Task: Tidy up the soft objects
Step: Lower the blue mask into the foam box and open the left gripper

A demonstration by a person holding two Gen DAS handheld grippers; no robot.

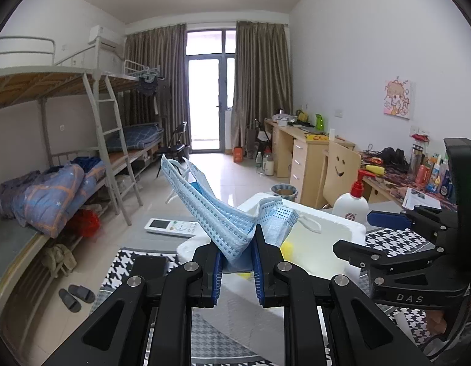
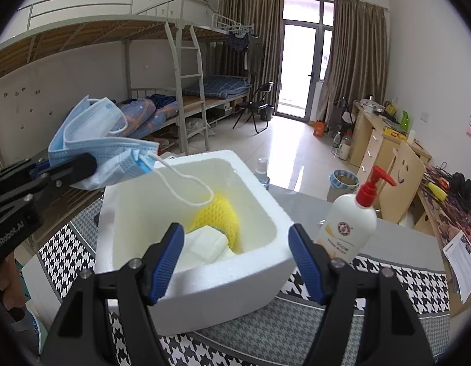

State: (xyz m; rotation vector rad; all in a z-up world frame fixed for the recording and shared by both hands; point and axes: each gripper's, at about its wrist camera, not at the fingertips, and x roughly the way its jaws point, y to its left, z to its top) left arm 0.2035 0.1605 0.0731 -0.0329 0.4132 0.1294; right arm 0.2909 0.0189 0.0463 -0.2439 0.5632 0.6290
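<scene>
left gripper [image 1: 237, 262] clamped, right gripper [image 2: 237, 262] open

Left wrist view: looks forward and slightly down along the left gripper [image 1: 237, 262], close over the white foam box [image 1: 336, 222], facing the balcony door [image 1: 209, 97]. Right wrist view: set just right of it, tilted more steeply, near the same foam box [image 2: 204, 277]. Both share the box, pump bottle [image 1: 351, 204] and bunk beds [image 1: 52, 76].

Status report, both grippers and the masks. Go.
Left gripper shut on blue face masks, held over white foam box. Right gripper open, empty, at box's near rim. Yellow sponge already inside. Nothing blocking.
</scene>
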